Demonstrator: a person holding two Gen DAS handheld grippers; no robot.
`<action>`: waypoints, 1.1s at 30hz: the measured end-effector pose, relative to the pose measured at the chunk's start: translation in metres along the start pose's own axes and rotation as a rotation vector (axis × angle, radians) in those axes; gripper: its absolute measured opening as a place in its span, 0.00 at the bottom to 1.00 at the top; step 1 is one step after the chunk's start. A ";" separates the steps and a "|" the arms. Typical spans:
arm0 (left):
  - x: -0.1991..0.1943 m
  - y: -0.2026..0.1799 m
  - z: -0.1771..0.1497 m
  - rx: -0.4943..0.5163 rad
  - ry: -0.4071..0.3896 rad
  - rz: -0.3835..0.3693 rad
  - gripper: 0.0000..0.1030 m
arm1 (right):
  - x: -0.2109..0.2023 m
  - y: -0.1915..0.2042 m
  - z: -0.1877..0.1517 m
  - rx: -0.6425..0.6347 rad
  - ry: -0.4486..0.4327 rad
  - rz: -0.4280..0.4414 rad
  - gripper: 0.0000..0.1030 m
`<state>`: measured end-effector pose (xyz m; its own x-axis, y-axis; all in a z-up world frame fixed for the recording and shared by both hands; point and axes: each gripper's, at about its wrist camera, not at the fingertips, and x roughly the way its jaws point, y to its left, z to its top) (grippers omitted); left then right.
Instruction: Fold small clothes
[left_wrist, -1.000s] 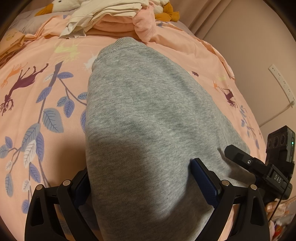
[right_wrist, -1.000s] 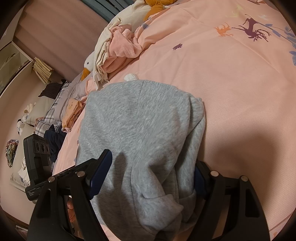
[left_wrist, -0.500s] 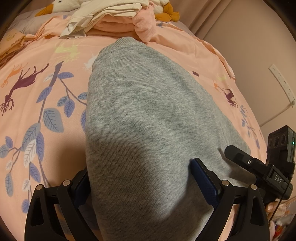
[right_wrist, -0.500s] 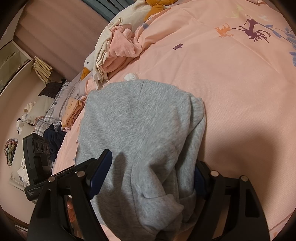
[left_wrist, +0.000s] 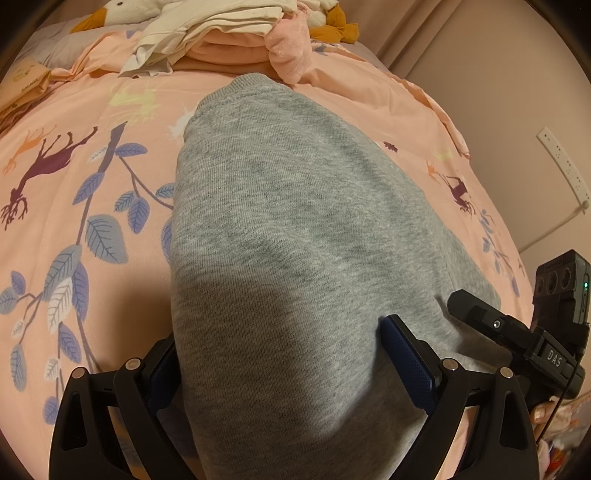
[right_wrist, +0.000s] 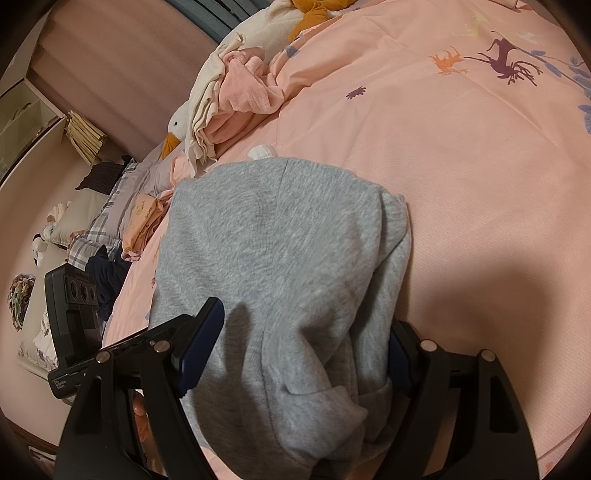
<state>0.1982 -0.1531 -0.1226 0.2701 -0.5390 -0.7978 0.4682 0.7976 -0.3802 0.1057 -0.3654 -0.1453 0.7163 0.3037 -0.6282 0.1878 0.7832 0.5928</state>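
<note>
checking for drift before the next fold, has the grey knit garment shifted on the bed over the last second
No. The grey knit garment sits in the same place against the purple deer print on the pink bedcover as before.

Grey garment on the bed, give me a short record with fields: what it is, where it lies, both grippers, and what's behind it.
item: grey garment, knit sweat fabric
surface: pink bedspread with deer and leaf print
left gripper: wide apart, garment bulging between its fingers
right gripper: wide apart, bunched garment between its fingers
behind: pile of cream and pink clothes, goose plush toy
fold state: partly folded, edges doubled over on one side
</note>
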 end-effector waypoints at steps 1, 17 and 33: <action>0.000 0.000 0.001 0.000 0.000 0.000 0.93 | 0.001 0.000 0.001 -0.001 0.000 -0.001 0.77; 0.001 0.000 0.001 0.000 -0.001 0.000 0.93 | 0.002 0.000 0.001 -0.008 -0.002 -0.004 0.78; 0.001 0.000 0.000 0.000 -0.004 0.002 0.93 | 0.002 0.001 0.000 -0.011 -0.003 -0.006 0.78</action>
<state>0.1987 -0.1538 -0.1236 0.2740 -0.5384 -0.7969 0.4678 0.7986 -0.3787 0.1073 -0.3639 -0.1459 0.7170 0.2975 -0.6304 0.1849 0.7908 0.5835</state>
